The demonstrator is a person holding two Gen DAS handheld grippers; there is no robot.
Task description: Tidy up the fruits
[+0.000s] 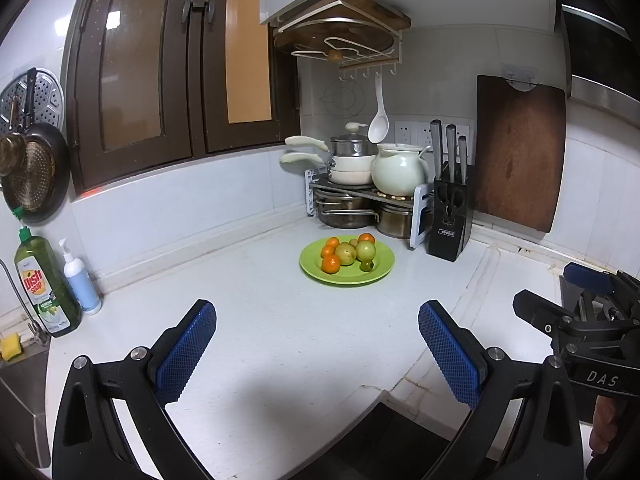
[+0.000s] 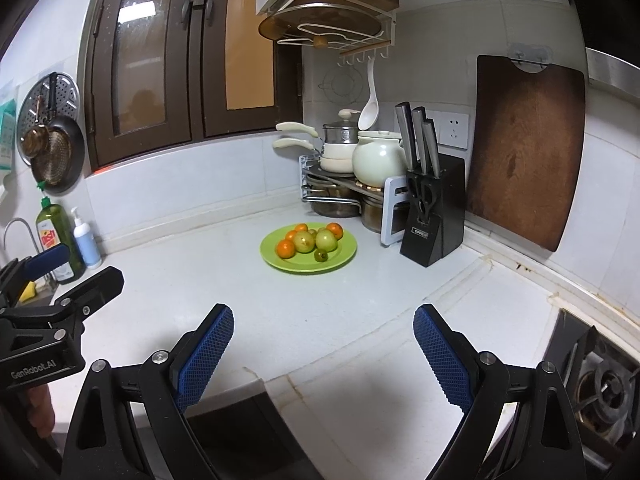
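A green plate (image 1: 380, 266) (image 2: 344, 254) sits on the white counter near the back corner. It holds several fruits: orange tangerines (image 1: 331, 264) (image 2: 285, 248), two yellow-green apples (image 1: 365, 250) (image 2: 326, 240) and a small dark green fruit (image 1: 367, 265) (image 2: 320, 255). My left gripper (image 1: 316, 344) is open and empty, well short of the plate. My right gripper (image 2: 323, 344) is open and empty too, also well short of the plate. Each gripper shows at the edge of the other's view, the right one (image 1: 560, 308) and the left one (image 2: 76, 276).
A black knife block (image 1: 450, 216) (image 2: 430, 208) and a pot rack (image 1: 360, 196) (image 2: 348, 188) stand behind the plate. A wooden cutting board (image 1: 520, 152) (image 2: 524, 152) leans on the right wall. Dish soap (image 1: 46, 284) (image 2: 54, 236) stands by the sink at left. A gas stove (image 2: 600, 384) is at the right.
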